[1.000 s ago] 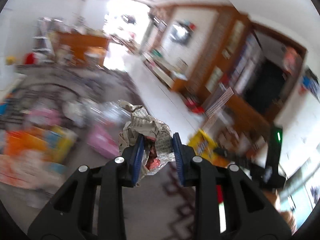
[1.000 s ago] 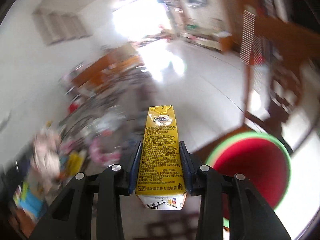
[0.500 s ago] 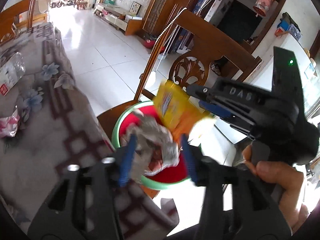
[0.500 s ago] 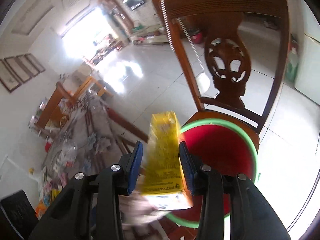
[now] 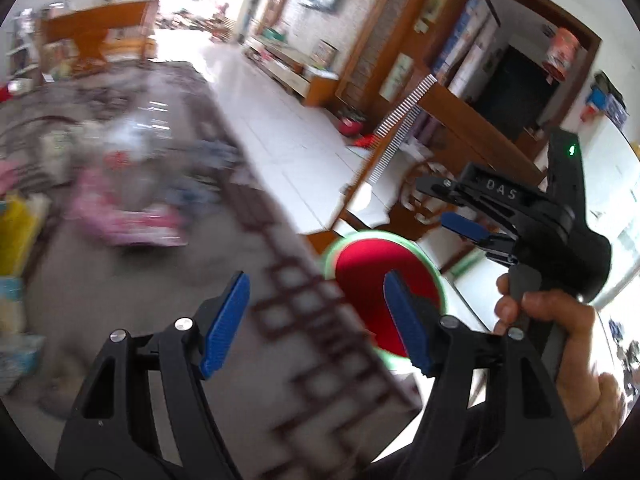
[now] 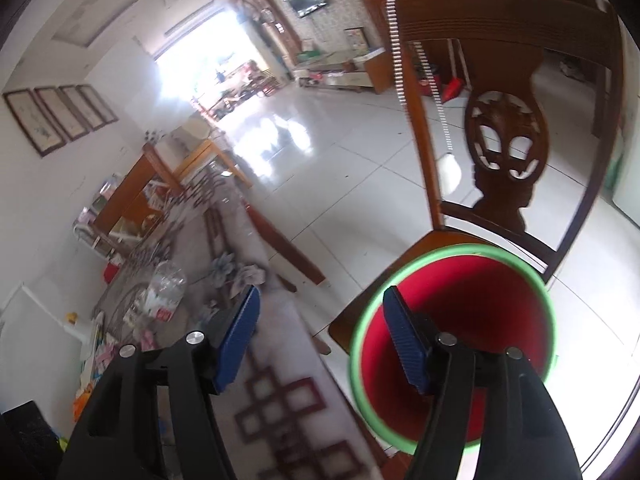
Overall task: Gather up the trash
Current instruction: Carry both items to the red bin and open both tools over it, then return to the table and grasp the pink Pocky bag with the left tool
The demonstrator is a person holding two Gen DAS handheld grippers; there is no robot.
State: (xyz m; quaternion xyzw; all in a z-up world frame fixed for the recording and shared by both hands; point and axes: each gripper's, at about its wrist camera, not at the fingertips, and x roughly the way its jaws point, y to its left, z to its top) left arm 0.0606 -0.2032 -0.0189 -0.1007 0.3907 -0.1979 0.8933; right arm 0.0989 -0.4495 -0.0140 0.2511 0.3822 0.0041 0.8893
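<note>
At lower centre of the left wrist view: left hand-held gripper (image 5: 316,284), blue pads spread wide, nothing between them. Hangs over the corner of the worktop (image 5: 168,320), with one pad above the patterned cloth and the other above the red bin (image 5: 434,268). Probably sits there because this corner is the nearest reach from the clutter to the bin.

At lower centre of the right wrist view: right hand-held gripper (image 6: 322,294), equally wide and equally empty. Points past the worktop edge, right pad directly over the bin's green rim. Reads as a release posture, jaws apart so that anything carried drops straight in.

Lower right of that view: bin standing on the seat of a carved wooden chair (image 6: 504,152), just beside the worktop corner. Looks parked at that height on purpose, to make dumping a short sideways swing with no stoop to the floor. Shows only red inside from both cameras; contents hidden.

Towards the left of both views: trash to collect, lying on the worktop well apart from the bin. Includes a clear plastic bottle (image 6: 168,276), pink wrappers (image 5: 132,216) and a yellow packet (image 5: 16,236), all heavily blurred.

Judging from that: plenty yet to fetch, with both tools free for another pick.
</note>
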